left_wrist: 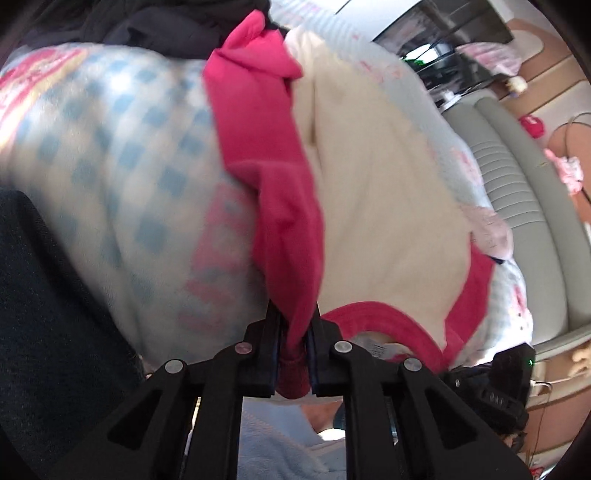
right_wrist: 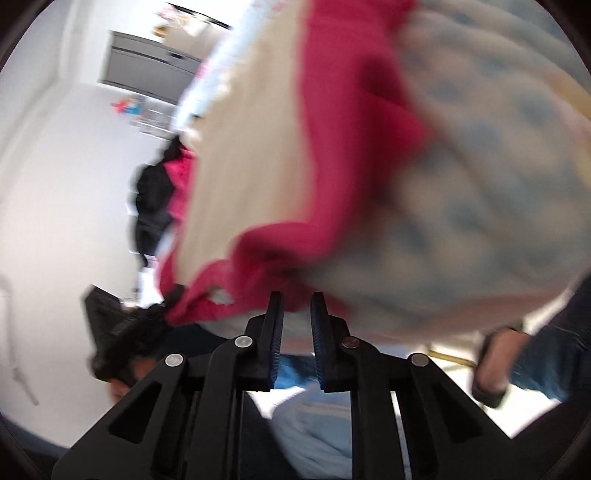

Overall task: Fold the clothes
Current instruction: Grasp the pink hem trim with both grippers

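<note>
Plainly, pink sleeve (left_wrist: 275, 221) pinched in left claw (left_wrist: 293, 321), stretching ahead.

A cream top with pink sleeves and collar (left_wrist: 388, 206) lies on a blue-checked blanket (left_wrist: 110, 177), a pile of dark clothes (left_wrist: 155, 26) behind it and a grey ribbed sofa (left_wrist: 517, 177) to the right.

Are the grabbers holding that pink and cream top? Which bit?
The left hand-held gripper pinches the pink sleeve at its cuff end. The right hand-held gripper is at the top's pink edge; its hold is unclear.
</note>
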Demonstrator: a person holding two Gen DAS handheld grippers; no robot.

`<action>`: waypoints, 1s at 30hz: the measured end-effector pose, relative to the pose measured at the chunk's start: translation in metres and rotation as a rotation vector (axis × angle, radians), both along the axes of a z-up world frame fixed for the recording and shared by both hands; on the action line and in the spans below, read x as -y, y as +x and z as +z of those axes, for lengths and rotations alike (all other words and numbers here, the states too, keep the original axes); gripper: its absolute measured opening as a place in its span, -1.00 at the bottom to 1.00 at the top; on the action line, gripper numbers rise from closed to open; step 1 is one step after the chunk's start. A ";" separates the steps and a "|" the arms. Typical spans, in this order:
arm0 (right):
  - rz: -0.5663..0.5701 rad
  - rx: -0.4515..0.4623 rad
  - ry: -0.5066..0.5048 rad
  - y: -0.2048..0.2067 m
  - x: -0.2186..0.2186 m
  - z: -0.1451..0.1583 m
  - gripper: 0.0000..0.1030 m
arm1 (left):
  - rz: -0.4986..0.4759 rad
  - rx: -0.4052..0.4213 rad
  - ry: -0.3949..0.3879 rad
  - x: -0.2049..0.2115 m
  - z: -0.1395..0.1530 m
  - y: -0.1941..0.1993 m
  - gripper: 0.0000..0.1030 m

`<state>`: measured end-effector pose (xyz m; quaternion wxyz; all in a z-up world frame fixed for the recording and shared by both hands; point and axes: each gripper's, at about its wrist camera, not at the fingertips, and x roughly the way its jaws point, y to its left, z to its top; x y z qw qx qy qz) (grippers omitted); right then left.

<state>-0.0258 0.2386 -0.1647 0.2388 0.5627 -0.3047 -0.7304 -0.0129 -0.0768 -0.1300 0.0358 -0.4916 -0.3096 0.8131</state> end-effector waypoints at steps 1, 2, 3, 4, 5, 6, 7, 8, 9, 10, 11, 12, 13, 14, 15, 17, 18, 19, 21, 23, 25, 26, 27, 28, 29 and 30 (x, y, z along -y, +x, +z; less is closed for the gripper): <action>0.013 0.002 -0.012 0.003 0.000 0.001 -0.71 | -0.002 -0.007 0.018 -0.001 -0.001 0.000 -0.67; 0.026 0.005 -0.025 0.006 0.000 0.001 -0.53 | -0.008 -0.012 0.048 -0.002 -0.002 0.000 -0.57; 0.030 -0.004 -0.048 0.006 0.003 0.004 -0.35 | -0.014 -0.017 0.079 -0.003 -0.004 0.000 -0.20; 0.027 -0.027 -0.064 0.004 0.004 0.009 -0.04 | -0.021 -0.021 0.105 -0.001 -0.005 0.001 0.00; 0.025 -0.056 -0.074 0.003 0.005 0.015 0.14 | -0.027 -0.019 0.109 0.005 -0.006 0.001 -0.02; 0.023 -0.083 -0.074 0.000 0.005 0.020 0.15 | -0.036 -0.017 0.090 0.000 -0.008 -0.001 -0.05; 0.027 -0.107 -0.067 -0.005 0.008 0.025 0.16 | -0.047 -0.016 0.070 -0.005 -0.010 -0.003 -0.30; 0.037 -0.115 -0.063 -0.007 0.010 0.026 0.21 | -0.065 -0.018 0.053 -0.010 -0.012 -0.004 -0.47; 0.048 -0.112 -0.062 -0.010 0.014 0.025 0.25 | -0.077 -0.020 0.043 -0.013 -0.011 -0.004 -0.52; 0.062 -0.104 -0.059 -0.015 0.018 0.022 0.24 | -0.089 -0.022 0.032 -0.015 -0.010 -0.005 -0.55; 0.083 -0.091 -0.046 -0.018 0.023 0.017 0.04 | -0.098 -0.026 0.024 -0.017 -0.009 -0.004 -0.61; 0.096 -0.068 -0.028 -0.020 0.028 0.010 -0.20 | -0.096 -0.042 0.024 -0.015 -0.006 -0.002 -0.71; 0.105 -0.040 -0.010 -0.021 0.034 0.003 -0.58 | -0.090 -0.066 0.036 -0.012 -0.001 0.000 -0.74; 0.090 -0.025 -0.018 -0.025 0.041 0.000 -0.68 | -0.084 -0.092 0.047 -0.008 0.003 0.003 -0.76; 0.061 -0.022 -0.068 -0.023 0.041 0.002 -0.76 | -0.077 -0.125 0.059 -0.002 0.009 0.010 -0.77; 0.017 -0.035 -0.189 -0.015 0.032 0.010 -0.83 | -0.043 -0.159 0.102 0.009 0.014 0.018 -0.78; -0.002 -0.030 -0.217 -0.011 0.028 0.010 -0.83 | -0.017 -0.157 0.130 0.014 0.013 0.020 -0.78; -0.020 -0.017 -0.229 -0.009 0.023 0.009 -0.83 | 0.017 -0.118 0.156 0.020 0.004 0.021 -0.78; -0.045 0.029 -0.128 -0.006 0.020 -0.006 -0.83 | 0.059 0.021 0.133 0.022 -0.017 0.017 -0.78; -0.064 0.086 -0.011 -0.002 0.016 -0.024 -0.83 | 0.070 0.102 0.072 0.019 -0.023 0.013 -0.78; -0.069 0.108 0.050 0.004 0.013 -0.028 -0.79 | 0.053 0.108 -0.032 0.010 -0.011 0.014 -0.69; -0.063 0.096 0.096 0.006 0.013 -0.023 -0.73 | 0.042 0.109 -0.091 0.005 -0.004 0.016 -0.66; -0.054 0.074 0.153 0.008 0.013 -0.015 -0.71 | 0.033 0.106 -0.143 0.000 0.003 0.018 -0.63; -0.052 0.045 0.184 0.010 0.012 -0.007 -0.61 | 0.026 0.089 -0.165 -0.001 0.012 0.021 -0.61; -0.053 0.014 0.201 0.012 0.009 0.003 -0.49 | 0.019 0.071 -0.187 -0.003 0.020 0.023 -0.61; -0.056 -0.016 0.209 0.014 0.006 0.013 -0.46 | 0.012 0.050 -0.210 -0.004 0.029 0.025 -0.55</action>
